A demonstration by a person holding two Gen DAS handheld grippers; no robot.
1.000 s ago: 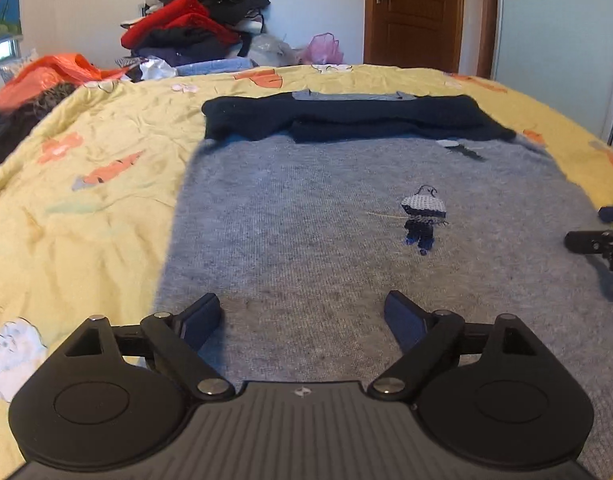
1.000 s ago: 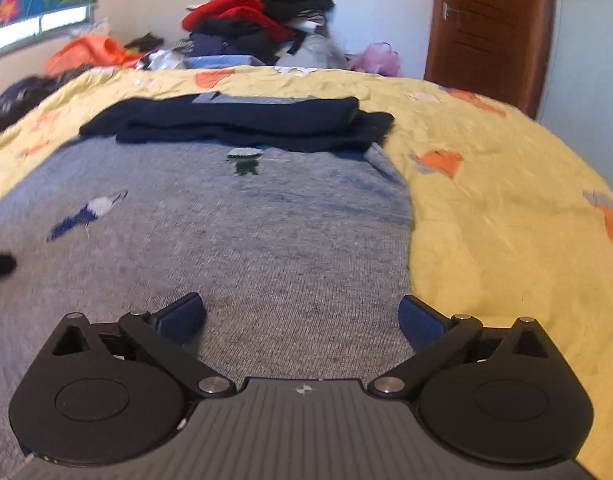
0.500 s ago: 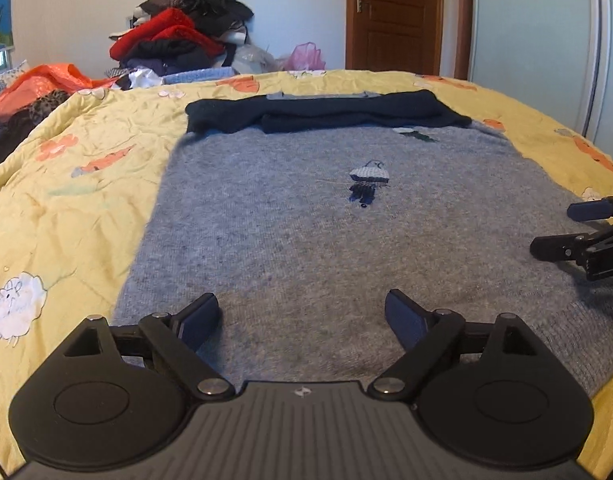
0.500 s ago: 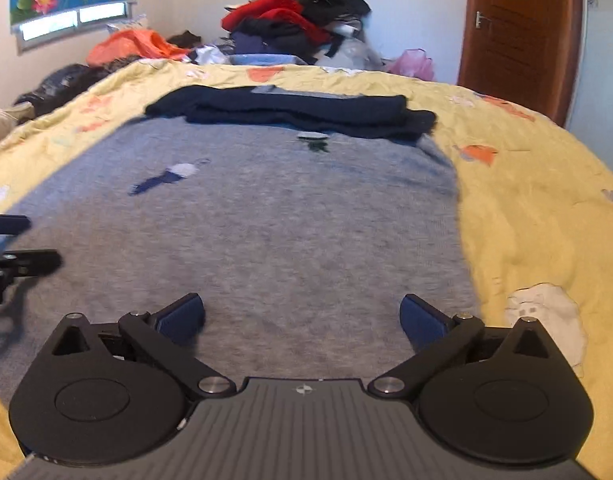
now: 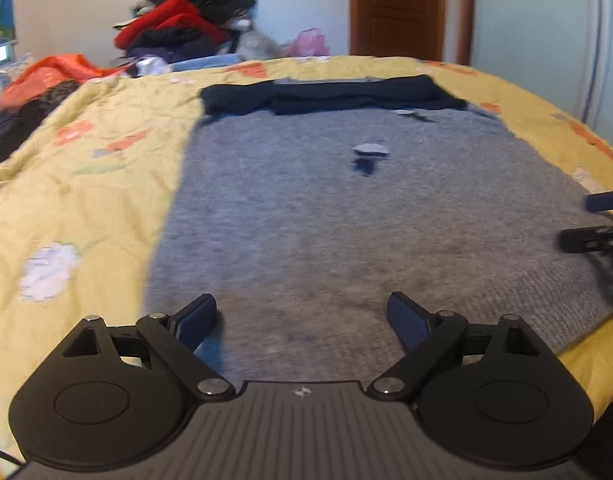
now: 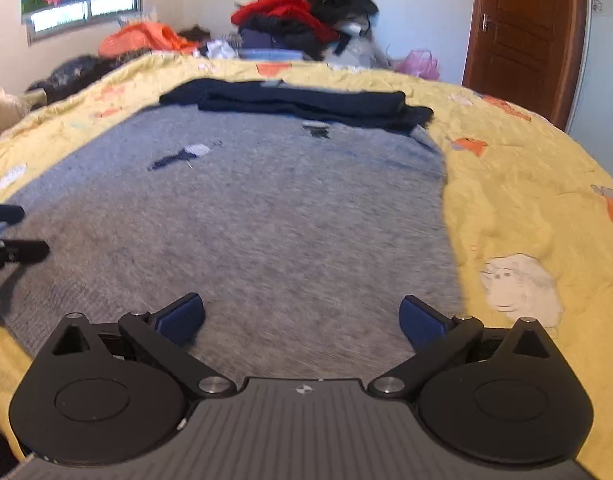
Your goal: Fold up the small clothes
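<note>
Left gripper fills the bottom of the left wrist view with its jaws spread wide, nothing between the blue pads, which hang over the near hem of the grey sweater. That sweater lies flat on the yellow quilt, its dark sleeves folded across the far end and a small knitted figure on its middle. At the right edge of this view the tips of the right gripper show over the sweater's right side. Behind the bed stand a pile of clothes and a brown door. In the right wrist view the right gripper also stands wide apart and empty, its pads above the sweater's near right part, close to the edge where grey knit meets the quilt. A white sheep print lies on the quilt just beside the right finger. The left gripper's tips reach in from the left edge. Motion blur softens both views.
</note>
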